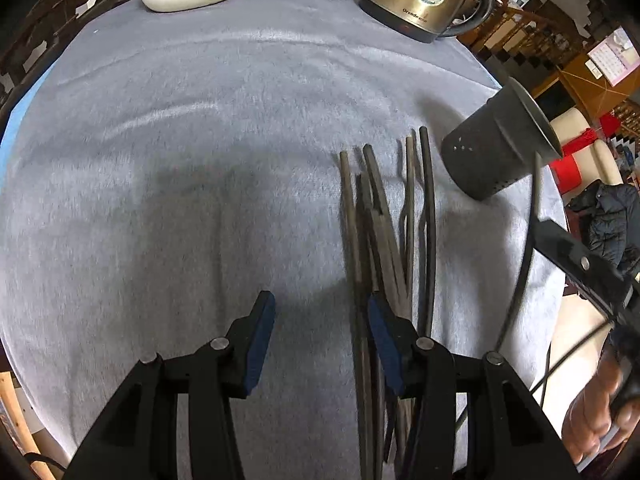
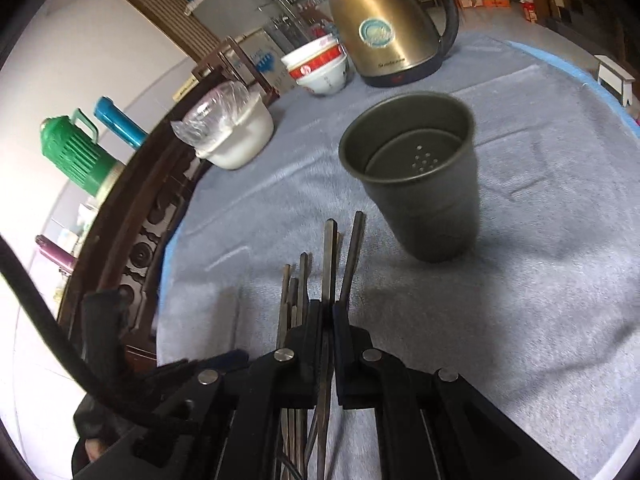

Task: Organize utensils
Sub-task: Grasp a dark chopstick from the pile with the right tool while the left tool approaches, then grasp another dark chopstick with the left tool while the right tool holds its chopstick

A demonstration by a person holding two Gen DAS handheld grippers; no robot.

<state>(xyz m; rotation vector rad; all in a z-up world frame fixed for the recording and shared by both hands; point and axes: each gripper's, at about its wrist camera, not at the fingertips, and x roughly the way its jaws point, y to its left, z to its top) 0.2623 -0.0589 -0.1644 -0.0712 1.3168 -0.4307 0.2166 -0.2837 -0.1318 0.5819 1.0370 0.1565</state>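
Right gripper (image 2: 329,312): pressed onto one dark slender metal chopstick (image 2: 330,256), likely bound for the perforated dark metal holder cup (image 2: 424,184). Left gripper (image 1: 320,320): spread, empty, beside the chopstick bundle (image 1: 384,220) on the grey-clothed bench (image 1: 200,140).

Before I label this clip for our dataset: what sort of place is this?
Probably a home dining room. A round table under a grey cloth carries a gold electric kettle, stacked rice bowls and chopsticks beside a metal holder cup; carved wooden furniture and thermos flasks stand around it.
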